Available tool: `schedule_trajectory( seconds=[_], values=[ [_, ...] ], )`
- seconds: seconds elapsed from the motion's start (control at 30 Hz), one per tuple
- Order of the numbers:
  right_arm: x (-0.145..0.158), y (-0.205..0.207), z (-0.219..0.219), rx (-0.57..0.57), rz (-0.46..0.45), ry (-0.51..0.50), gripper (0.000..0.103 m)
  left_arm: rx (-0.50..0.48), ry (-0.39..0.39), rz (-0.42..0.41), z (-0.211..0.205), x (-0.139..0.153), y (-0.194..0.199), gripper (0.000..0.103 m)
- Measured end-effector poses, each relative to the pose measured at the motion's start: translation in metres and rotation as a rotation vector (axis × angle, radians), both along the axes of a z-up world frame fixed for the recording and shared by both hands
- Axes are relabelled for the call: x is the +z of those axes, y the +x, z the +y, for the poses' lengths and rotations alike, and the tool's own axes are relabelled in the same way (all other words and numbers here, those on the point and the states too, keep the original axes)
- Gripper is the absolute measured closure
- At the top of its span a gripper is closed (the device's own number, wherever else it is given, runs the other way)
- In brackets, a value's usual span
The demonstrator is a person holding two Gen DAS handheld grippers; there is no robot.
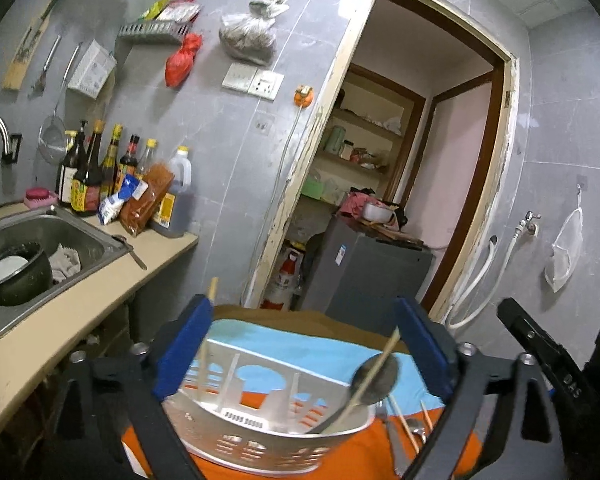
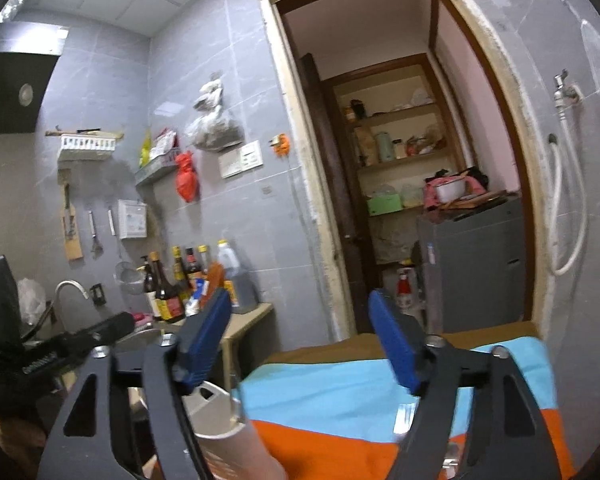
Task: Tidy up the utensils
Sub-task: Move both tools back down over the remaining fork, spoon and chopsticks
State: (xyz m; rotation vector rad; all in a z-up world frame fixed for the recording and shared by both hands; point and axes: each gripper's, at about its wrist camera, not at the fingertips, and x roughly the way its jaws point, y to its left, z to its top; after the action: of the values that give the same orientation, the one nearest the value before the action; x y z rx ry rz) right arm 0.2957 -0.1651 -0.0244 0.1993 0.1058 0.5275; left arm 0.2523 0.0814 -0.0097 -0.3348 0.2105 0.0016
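Ahead of your left gripper, the table [image 1: 300,316] wears a blue-and-orange cloth [image 1: 320,344]. On the cloth sits a white slotted utensil basket [image 1: 268,436]; just right of it lie loose cutlery and chopsticks [image 1: 412,432].

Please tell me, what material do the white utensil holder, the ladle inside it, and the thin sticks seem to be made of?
Utensil holder: probably matte white plastic, judging by its moulded slots and dividers. Ladle: likely metal, grey with a dull shine; its handle looks dark. Chopsticks: pale, unglossy tan, so probably bamboo or wood.
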Motion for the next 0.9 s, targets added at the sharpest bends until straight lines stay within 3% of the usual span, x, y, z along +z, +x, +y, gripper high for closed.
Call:
schedule_trajectory(
  seconds=[0.2,0.5,0.67,0.9],
  values=[
    [0.009,-0.014,-0.044,-0.077,0.0,-0.032,0.0,-0.01,0.077,-0.011,-0.049,0.01,-0.005,0.004],
    [-0.005,-0.028,-0.104,-0.189,0.024,-0.091,0.0,-0.118,0.143,0.031,-0.113,-0.009,0.0,0.004],
    [-0.025,-0.025,-0.132,-0.241,0.089,-0.106,0.0,-0.194,0.14,0.113,-0.144,-0.036,0.009,0.004],
    [-0.06,-0.011,-0.161,-0.269,0.197,-0.128,0.0,-0.229,0.128,0.233,-0.17,-0.082,0.03,0.004]
  ],
)
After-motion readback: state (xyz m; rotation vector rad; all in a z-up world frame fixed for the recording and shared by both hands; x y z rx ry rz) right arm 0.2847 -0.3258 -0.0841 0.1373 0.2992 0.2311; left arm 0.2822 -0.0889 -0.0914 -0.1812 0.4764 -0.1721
